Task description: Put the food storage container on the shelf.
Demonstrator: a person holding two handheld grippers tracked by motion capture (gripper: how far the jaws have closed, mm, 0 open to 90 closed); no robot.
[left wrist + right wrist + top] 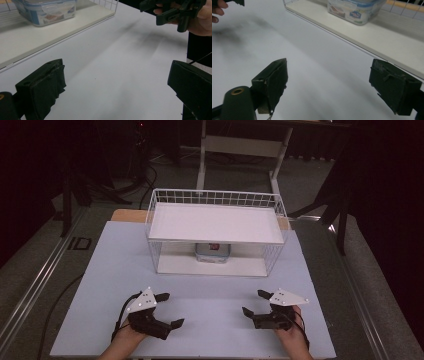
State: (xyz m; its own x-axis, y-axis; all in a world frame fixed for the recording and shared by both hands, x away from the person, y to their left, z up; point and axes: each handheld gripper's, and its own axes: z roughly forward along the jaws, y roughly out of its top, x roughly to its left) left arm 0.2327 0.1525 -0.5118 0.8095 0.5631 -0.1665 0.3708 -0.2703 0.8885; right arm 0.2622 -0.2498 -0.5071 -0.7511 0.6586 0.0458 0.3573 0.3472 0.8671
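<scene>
Grippers are held low over the near part of the table (110,265), one in each hand, well apart from each other. The left gripper (167,310) is seen with its jaws spread wide and nothing between them; the same gap is confirmed in the left gripper view, where bare table lies between the two black jaws. The right gripper (254,302) is likewise held with jaws parted and empty (the right gripper view shows plain tabletop between them). A grey three-cornered plate is carried on top of each. A wire rack (217,197) stands at the middle of the table, beyond both grippers, fitted with a white upper shelf and a white lower board. A box (213,252) with a clear lid rests on the lower board, under the shelf, touched by neither gripper.
</scene>
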